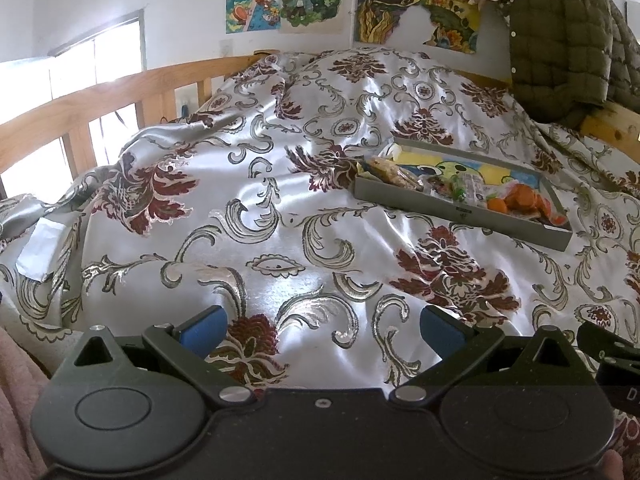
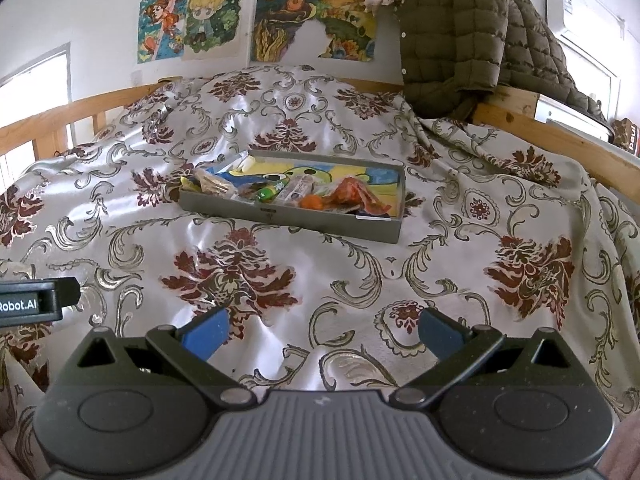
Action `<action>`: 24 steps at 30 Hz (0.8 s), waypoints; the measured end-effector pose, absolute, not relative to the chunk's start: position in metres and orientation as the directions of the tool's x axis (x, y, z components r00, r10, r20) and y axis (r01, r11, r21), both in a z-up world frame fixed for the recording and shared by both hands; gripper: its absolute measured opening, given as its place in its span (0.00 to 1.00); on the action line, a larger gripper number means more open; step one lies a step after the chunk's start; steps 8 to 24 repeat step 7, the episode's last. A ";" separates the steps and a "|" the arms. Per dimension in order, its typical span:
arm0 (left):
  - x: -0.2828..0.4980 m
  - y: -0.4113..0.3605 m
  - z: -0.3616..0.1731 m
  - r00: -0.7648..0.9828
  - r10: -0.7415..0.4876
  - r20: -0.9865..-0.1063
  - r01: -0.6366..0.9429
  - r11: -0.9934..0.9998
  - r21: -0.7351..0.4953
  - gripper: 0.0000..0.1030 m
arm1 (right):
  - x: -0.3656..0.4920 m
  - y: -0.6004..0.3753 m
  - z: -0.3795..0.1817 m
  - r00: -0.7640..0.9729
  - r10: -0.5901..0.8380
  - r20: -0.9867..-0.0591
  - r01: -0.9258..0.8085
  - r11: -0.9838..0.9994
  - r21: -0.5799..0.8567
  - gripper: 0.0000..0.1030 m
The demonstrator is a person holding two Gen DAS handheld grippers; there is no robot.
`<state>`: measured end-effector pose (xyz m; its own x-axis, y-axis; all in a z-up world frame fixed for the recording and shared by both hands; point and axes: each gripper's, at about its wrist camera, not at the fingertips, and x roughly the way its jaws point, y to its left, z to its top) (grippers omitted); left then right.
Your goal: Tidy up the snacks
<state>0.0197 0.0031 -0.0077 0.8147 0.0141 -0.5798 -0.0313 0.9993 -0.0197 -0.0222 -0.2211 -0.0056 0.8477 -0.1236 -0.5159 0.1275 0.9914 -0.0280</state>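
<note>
A shallow grey tray (image 1: 460,213) (image 2: 288,216) lies on the patterned bedspread and holds several wrapped snacks: a clear pack of biscuits (image 1: 392,174) (image 2: 214,186) at its left end, green-and-white packets (image 1: 466,186) (image 2: 280,192) in the middle, orange snacks (image 1: 524,198) (image 2: 348,196) at the right. My left gripper (image 1: 322,330) is open and empty, low over the bedspread, well short of the tray. My right gripper (image 2: 324,330) is open and empty, also near the front, with the tray ahead of it.
The satin bedspread (image 1: 260,208) (image 2: 360,272) covers the bed. A wooden rail (image 1: 100,100) (image 2: 560,144) runs round it. An olive quilted jacket (image 1: 568,40) (image 2: 472,40) hangs at the back right. The left gripper's body (image 2: 32,300) shows at the left edge of the right wrist view.
</note>
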 end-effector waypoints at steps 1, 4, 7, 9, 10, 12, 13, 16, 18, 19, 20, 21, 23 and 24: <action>0.020 0.003 -0.008 0.815 0.013 -0.580 -0.031 0.999 -0.022 0.99 | -0.023 -0.221 -0.006 0.847 -0.124 -0.517 0.128 0.991 -0.028 1.00; 0.020 0.003 -0.007 0.814 0.012 -0.580 -0.033 0.999 -0.025 0.99 | -0.024 -0.222 -0.006 0.848 -0.123 -0.516 0.126 0.992 -0.029 1.00; 0.019 0.003 -0.006 0.816 0.016 -0.578 -0.036 0.999 -0.024 0.99 | -0.023 -0.221 -0.005 0.847 -0.123 -0.518 0.126 0.992 -0.030 1.00; 0.019 0.003 -0.006 0.816 0.016 -0.578 -0.036 0.999 -0.024 0.99 | -0.023 -0.221 -0.005 0.847 -0.123 -0.518 0.126 0.992 -0.030 1.00; 0.019 0.003 -0.006 0.816 0.016 -0.578 -0.036 0.999 -0.024 0.99 | -0.023 -0.221 -0.005 0.847 -0.123 -0.518 0.126 0.992 -0.030 1.00; 0.019 0.003 -0.006 0.816 0.016 -0.578 -0.036 0.999 -0.024 0.99 | -0.023 -0.221 -0.005 0.847 -0.123 -0.518 0.126 0.992 -0.030 1.00; 0.019 0.003 -0.006 0.816 0.016 -0.578 -0.036 0.999 -0.024 0.99 | -0.023 -0.221 -0.005 0.847 -0.123 -0.518 0.126 0.992 -0.030 1.00; 0.019 0.003 -0.006 0.816 0.016 -0.578 -0.036 0.999 -0.024 0.99 | -0.023 -0.221 -0.005 0.847 -0.123 -0.518 0.126 0.992 -0.030 1.00; 0.019 0.003 -0.006 0.816 0.016 -0.578 -0.036 0.999 -0.024 0.99 | -0.023 -0.221 -0.005 0.847 -0.123 -0.518 0.126 0.992 -0.030 1.00; 0.019 0.003 -0.006 0.816 0.016 -0.578 -0.036 0.999 -0.024 0.99 | -0.023 -0.221 -0.005 0.847 -0.123 -0.518 0.126 0.992 -0.030 1.00; 0.019 0.003 -0.006 0.816 0.016 -0.578 -0.036 0.999 -0.024 0.99 | -0.023 -0.221 -0.005 0.847 -0.123 -0.518 0.126 0.992 -0.030 1.00; 0.019 0.003 -0.006 0.816 0.016 -0.578 -0.036 0.999 -0.024 0.99 | -0.023 -0.221 -0.005 0.847 -0.123 -0.518 0.126 0.992 -0.030 1.00; 0.019 0.003 -0.006 0.816 0.016 -0.578 -0.036 0.999 -0.024 0.99 | -0.023 -0.221 -0.005 0.847 -0.123 -0.518 0.126 0.992 -0.030 1.00; 0.019 0.003 -0.006 0.816 0.016 -0.578 -0.036 0.999 -0.024 0.99 | -0.023 -0.221 -0.005 0.847 -0.123 -0.518 0.126 0.992 -0.030 1.00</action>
